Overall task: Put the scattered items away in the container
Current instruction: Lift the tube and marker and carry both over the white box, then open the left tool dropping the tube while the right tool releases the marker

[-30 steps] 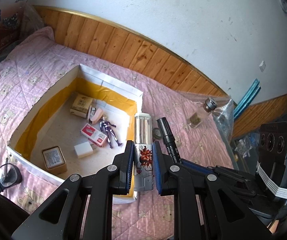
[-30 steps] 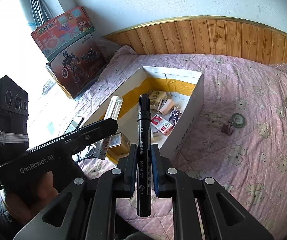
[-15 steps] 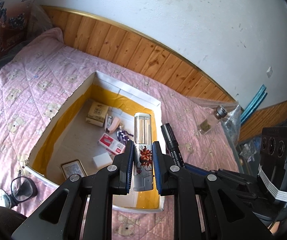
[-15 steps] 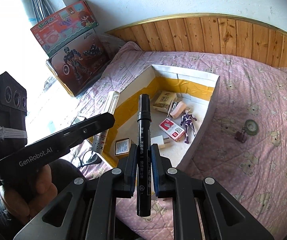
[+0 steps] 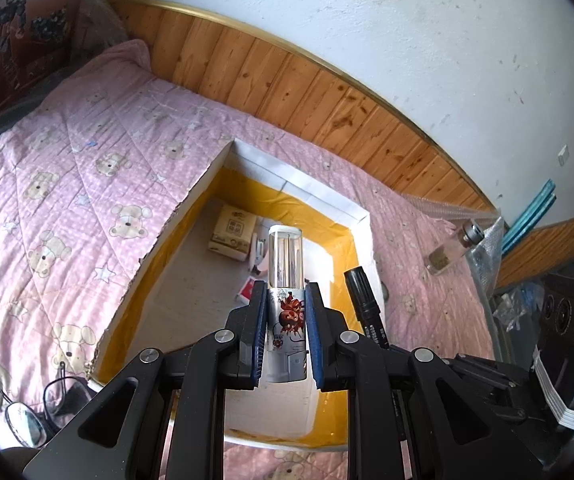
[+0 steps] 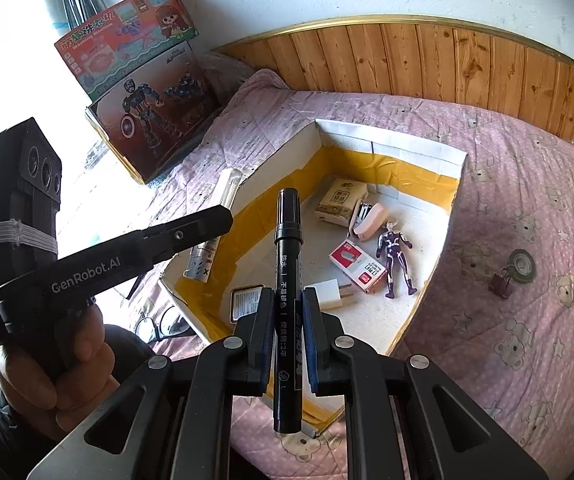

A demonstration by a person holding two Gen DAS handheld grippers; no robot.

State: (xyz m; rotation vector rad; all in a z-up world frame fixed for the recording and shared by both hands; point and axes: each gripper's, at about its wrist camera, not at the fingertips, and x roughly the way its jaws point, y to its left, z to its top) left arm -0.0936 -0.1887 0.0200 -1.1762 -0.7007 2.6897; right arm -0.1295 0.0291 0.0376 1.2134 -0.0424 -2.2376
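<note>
**Both grippers loaded above the box**

We start at the left gripper, where the blue pads are clamped on the printed lower half of a cylindrical tube; its clear upper part sticks up beyond the fingertips, out over the open box. In the right wrist view we see that same tube poking past the left gripper above the box's left wall. A hand grips the handle of that tool at the near left.

Over to the right gripper: its pads pinch a black marker around the middle, cap pointing away from us, the barrel upright between the fingers. From the left camera the marker shows just right of the tube, with the right gripper below it.

Beyond the fingers lies the container, a white box lined with yellow tape, sitting on a pink quilt printed with bears. Inside we count a tan carton at the far end, a pink stapler beside it, a purple figure lying flat, a red-and-white staple box, a white plug adapter and a small tin near the marker.

Out on the quilt to the right, a tape roll and a binder clip lie next to each other. A glass bottle lies at the far right in the left view. Spectacles rest near the box's near left corner. Toy boxes lean at the far left.
</note>
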